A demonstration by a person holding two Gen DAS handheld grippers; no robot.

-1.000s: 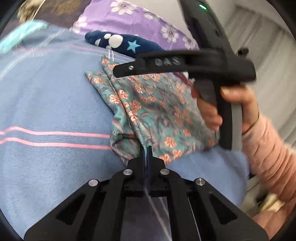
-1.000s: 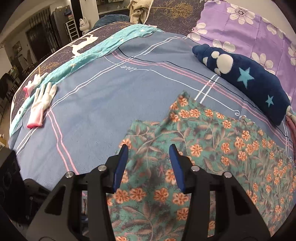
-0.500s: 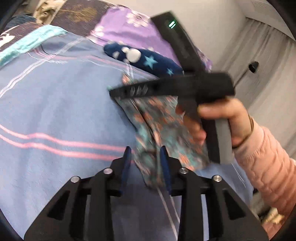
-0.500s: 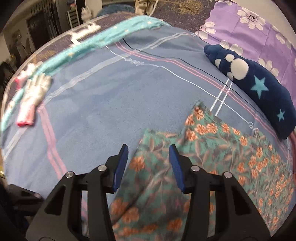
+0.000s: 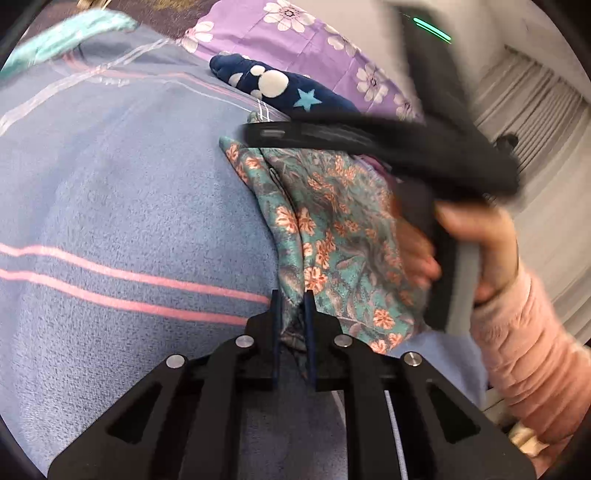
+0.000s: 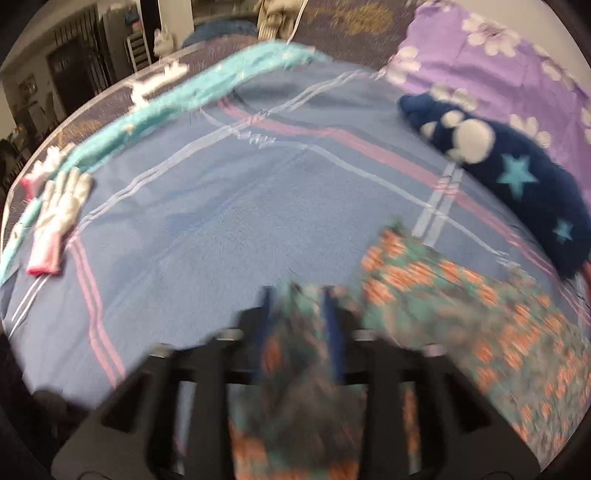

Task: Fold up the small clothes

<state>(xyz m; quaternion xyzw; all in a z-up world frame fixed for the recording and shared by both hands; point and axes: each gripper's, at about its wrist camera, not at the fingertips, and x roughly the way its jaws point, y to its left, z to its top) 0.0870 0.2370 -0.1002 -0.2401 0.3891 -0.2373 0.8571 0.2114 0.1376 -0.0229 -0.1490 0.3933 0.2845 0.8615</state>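
A teal garment with orange flowers (image 5: pixel 332 221) lies rumpled on the blue striped blanket (image 5: pixel 129 203). My left gripper (image 5: pixel 291 299) is at its near corner. Its jaws are closing, and a bunched fold of the cloth fills the narrow gap between them. In the right wrist view, which is blurred by motion, the garment (image 6: pixel 461 295) spreads to the right. My right gripper (image 6: pixel 298 295) is over its left edge, jaws opening and wide apart, with cloth lying between the fingers. The left wrist view shows the right gripper (image 5: pixel 255 133) from the side, held by a hand in a pink sleeve (image 5: pixel 524 350).
A navy plush with white paws and stars (image 6: pixel 517 173) lies beyond the garment, against a purple flowered pillow (image 5: pixel 295 33). White gloves with pink cuffs (image 6: pixel 55 221) rest at the blanket's far left by a teal strip (image 6: pixel 184 96). Furniture stands in the dark room behind.
The left jaws went from shut to apart and have narrowed again on the garment's near corner. The right gripper shifted toward the garment's left edge, which now sits between its fingers.
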